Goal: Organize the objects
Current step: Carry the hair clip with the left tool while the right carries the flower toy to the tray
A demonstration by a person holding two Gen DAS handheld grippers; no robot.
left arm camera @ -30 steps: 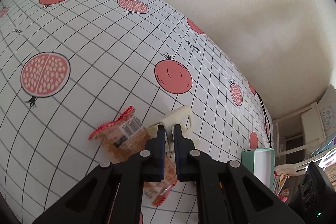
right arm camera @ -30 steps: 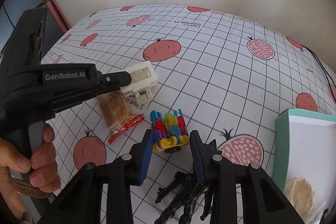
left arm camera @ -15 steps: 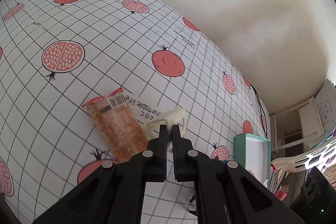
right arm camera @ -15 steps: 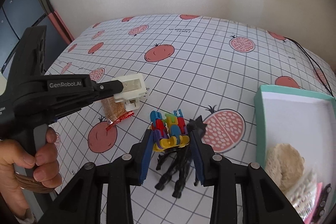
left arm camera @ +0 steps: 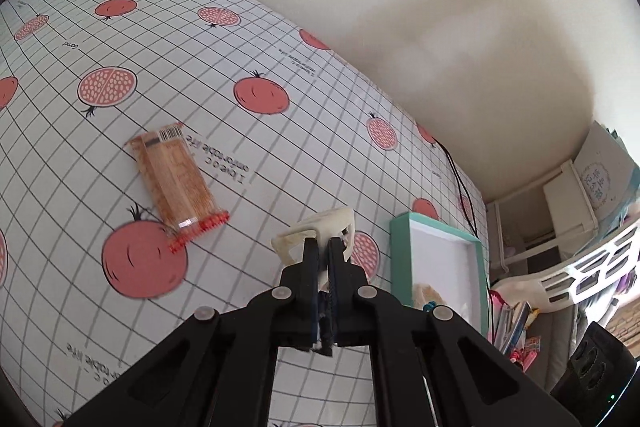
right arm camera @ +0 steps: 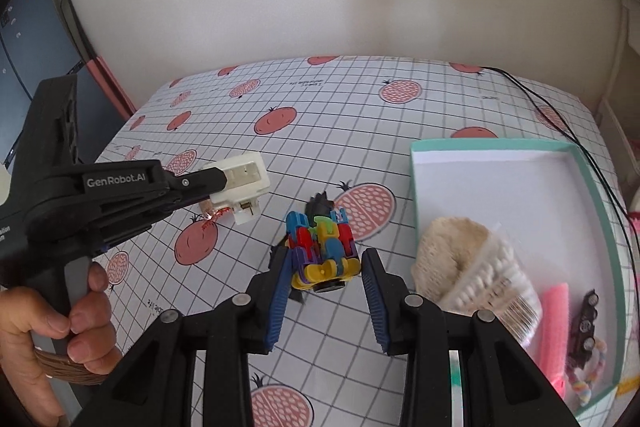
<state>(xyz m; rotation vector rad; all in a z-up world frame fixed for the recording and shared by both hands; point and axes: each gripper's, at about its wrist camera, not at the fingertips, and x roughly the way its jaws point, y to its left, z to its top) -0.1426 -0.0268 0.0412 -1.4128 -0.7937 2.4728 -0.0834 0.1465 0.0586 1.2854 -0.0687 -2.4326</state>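
Carrying step: left gripper (right arm camera: 224, 187) clamped on white plastic part (right arm camera: 244, 183) at centre left, right gripper (right arm camera: 324, 279) closed around colourful block toy (right arm camera: 322, 247) at centre; next, release into teal box (right arm camera: 592, 187) at right

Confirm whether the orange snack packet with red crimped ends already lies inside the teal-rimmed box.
No, the orange snack packet lies on the pomegranate tablecloth, apart from the teal-rimmed box.
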